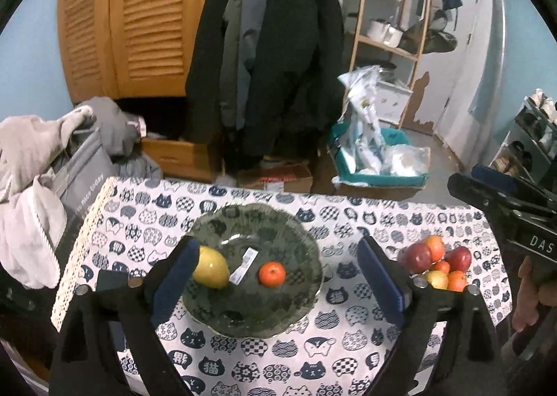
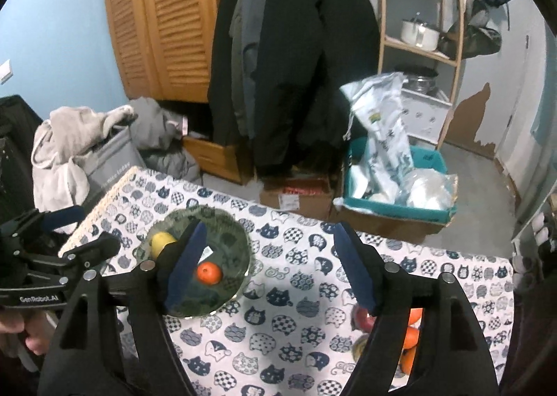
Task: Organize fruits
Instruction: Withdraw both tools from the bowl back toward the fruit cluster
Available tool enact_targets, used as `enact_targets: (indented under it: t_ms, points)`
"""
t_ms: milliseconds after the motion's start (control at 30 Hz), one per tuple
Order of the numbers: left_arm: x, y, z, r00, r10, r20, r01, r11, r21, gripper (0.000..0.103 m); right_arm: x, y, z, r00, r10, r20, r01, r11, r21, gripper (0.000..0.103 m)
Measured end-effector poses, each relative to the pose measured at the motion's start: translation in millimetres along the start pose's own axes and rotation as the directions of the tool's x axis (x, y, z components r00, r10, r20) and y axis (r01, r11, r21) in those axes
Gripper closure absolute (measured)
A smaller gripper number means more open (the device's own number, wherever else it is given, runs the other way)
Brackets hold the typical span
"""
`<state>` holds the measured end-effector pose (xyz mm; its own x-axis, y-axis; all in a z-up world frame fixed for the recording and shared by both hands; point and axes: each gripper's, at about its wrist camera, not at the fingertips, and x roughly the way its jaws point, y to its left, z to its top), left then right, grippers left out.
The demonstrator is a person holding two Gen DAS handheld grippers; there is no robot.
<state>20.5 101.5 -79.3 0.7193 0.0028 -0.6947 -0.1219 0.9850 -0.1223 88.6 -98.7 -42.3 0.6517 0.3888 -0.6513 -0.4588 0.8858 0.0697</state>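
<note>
A dark green glass plate (image 1: 264, 222) sits on the cat-print tablecloth (image 1: 348, 343) and holds a yellow pear (image 1: 210, 267), a small orange (image 1: 272, 274) and a white label (image 1: 243, 263). My left gripper (image 1: 278, 281) is open and empty, hovering over the plate. A pile of red apples and oranges (image 1: 437, 265) lies to the right of the plate. In the right wrist view the plate (image 2: 229, 239), pear (image 2: 161, 242) and orange (image 2: 209, 273) are at left; my right gripper (image 2: 271, 267) is open and empty above the cloth, with the fruit pile (image 2: 410, 333) behind its right finger.
The table's far edge (image 1: 313, 192) drops to a floor with cardboard boxes (image 1: 278, 176) and a teal bin of bags (image 1: 376, 159). Clothes in a grey basket (image 1: 69, 166) stand off the left edge. Coats (image 1: 275, 47) hang behind. The right gripper's body (image 1: 515, 218) shows at right.
</note>
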Motion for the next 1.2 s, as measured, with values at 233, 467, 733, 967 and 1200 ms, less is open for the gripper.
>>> enact_targets:
  t_ms: [233,467,733,967,1200]
  points:
    - [-18,-19,8,0.998,-0.001,0.055,-0.001,0.999,0.034,0.001,-34,-18,0,0.998,-0.022,0.059,0.021,1.000,0.015,0.020]
    - [-25,-37,13,0.997,-0.027,0.066,0.024,0.999,0.045,0.001,-58,-40,-7,0.995,-0.036,0.090,0.033,0.999,0.035,0.020]
    - [-26,-69,14,0.996,-0.067,0.066,0.060,0.993,0.104,0.001,-83,-73,-20,0.989,-0.108,0.100,0.101,0.993,0.066,0.019]
    - [-21,-99,15,0.994,-0.098,0.045,0.090,0.985,0.151,0.001,-105,-104,-30,0.985,-0.137,0.109,0.123,0.985,0.122,0.019]
    - [-13,-131,14,0.990,-0.140,0.012,0.136,0.974,0.182,0.001,-114,-132,-44,0.974,-0.211,0.088,0.197,0.969,0.147,0.019]
